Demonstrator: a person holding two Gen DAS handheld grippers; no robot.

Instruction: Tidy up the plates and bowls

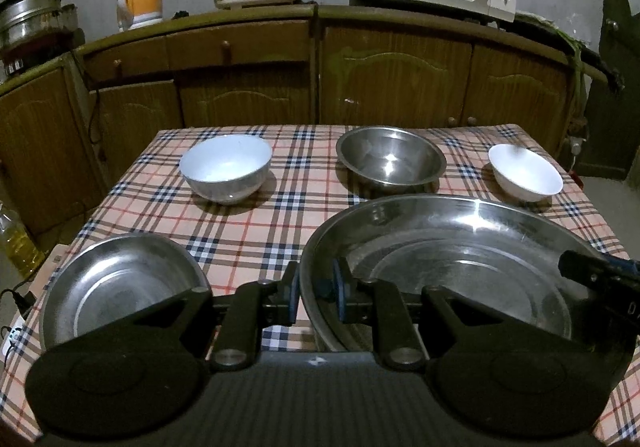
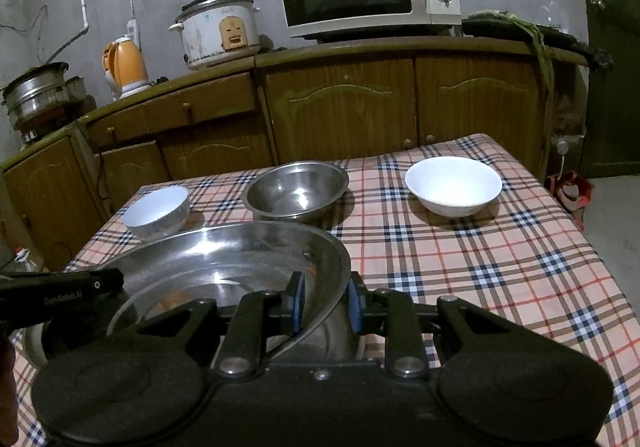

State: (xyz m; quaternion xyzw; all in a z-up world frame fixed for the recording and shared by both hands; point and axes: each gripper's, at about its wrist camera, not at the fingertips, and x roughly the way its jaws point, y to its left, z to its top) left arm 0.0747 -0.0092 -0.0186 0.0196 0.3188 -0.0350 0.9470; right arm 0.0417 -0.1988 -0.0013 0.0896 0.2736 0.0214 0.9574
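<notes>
**Big plate gripped on both sides, sorting barely begun**

On the near left of the desk [image 1: 240, 243] a small steel plate [image 1: 120, 287] sits by itself, with nothing stacked on it. Far left stands a white bowl [image 1: 226, 173], also on its own.

The left gripper [image 1: 316, 299] has its jaws clamped on the left rim of the large steel plate [image 1: 460, 259], one pad inside the rim and one outside. The right gripper [image 2: 326, 305] has its jaws closed on the opposite, right rim of the same plate. The plate lies at the near middle of the desk, and in the right wrist view its right edge looks raised off the cloth.

Beyond it sits a steel bowl [image 1: 390, 161], and far right a smaller white bowl [image 1: 526, 175], each well apart from the others.

By my reading, nothing is nested or stacked yet: two plates and three bowls remain to be grouped, and the large plate is the piece in hand.
</notes>
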